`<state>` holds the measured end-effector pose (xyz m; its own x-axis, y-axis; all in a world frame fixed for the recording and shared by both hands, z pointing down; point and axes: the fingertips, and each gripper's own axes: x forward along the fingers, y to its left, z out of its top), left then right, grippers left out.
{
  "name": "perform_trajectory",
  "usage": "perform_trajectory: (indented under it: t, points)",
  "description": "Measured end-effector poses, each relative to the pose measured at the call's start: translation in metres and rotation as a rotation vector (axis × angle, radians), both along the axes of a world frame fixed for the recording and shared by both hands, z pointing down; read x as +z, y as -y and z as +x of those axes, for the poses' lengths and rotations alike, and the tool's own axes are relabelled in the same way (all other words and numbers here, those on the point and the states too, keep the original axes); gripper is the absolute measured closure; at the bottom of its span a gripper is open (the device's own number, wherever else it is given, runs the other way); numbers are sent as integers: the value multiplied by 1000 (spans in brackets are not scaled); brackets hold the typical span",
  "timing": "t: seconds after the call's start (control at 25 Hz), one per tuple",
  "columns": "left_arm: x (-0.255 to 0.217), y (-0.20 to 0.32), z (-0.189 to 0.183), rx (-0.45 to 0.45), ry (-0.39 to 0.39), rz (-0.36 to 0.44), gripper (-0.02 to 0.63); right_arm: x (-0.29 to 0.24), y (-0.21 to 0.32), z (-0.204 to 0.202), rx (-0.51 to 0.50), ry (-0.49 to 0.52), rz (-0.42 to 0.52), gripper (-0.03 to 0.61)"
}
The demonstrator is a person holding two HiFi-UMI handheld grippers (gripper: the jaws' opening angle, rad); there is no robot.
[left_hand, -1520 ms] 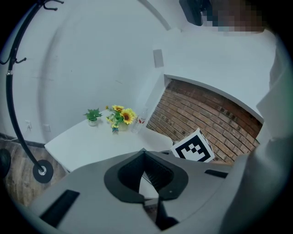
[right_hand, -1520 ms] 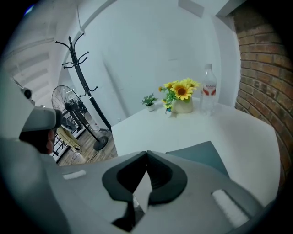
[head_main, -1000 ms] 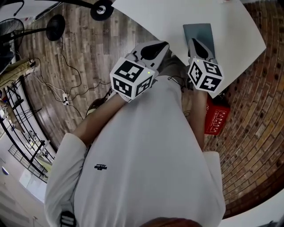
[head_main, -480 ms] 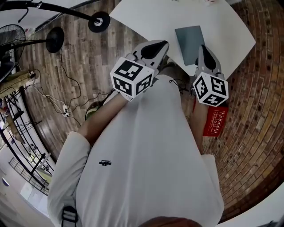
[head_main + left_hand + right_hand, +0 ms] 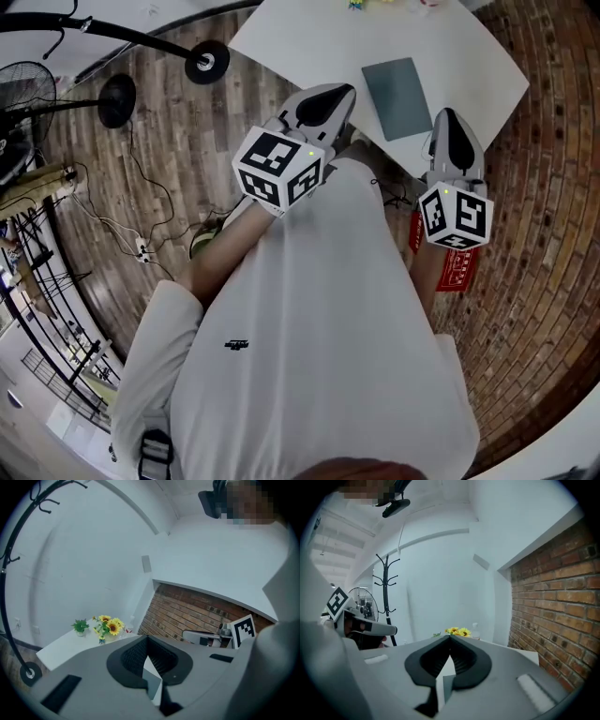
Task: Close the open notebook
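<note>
The notebook (image 5: 397,97) lies shut, flat on the white tabletop (image 5: 309,37), so the closing looks done; left hand-held gripper (image 5: 330,98) and right hand-held gripper (image 5: 451,131) hover clear, jaws pressed together on nothing, with only a pull-back left, I'd say.

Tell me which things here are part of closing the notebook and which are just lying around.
Part of the job: notebook, already closed, lying on the table; left gripper; right gripper.

Just lying about: flowers at the table's far end; red box on the floor.
</note>
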<state>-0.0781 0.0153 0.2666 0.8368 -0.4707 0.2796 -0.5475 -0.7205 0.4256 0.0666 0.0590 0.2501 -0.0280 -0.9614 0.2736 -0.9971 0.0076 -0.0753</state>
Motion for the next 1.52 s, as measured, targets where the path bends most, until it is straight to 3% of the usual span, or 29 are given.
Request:
perform_trajectory:
  t: [0.52, 0.96, 1.52]
  points:
    - [-34, 24, -21, -73, -27, 116, 604, -45, -20, 22, 59, -34, 165, 566]
    - [-46, 40, -31, -114, 18, 200, 604, -42, -3, 19, 49, -11, 172, 566]
    - [-46, 53, -39, -133, 32, 205, 604, -32, 25, -1, -39, -86, 99, 566]
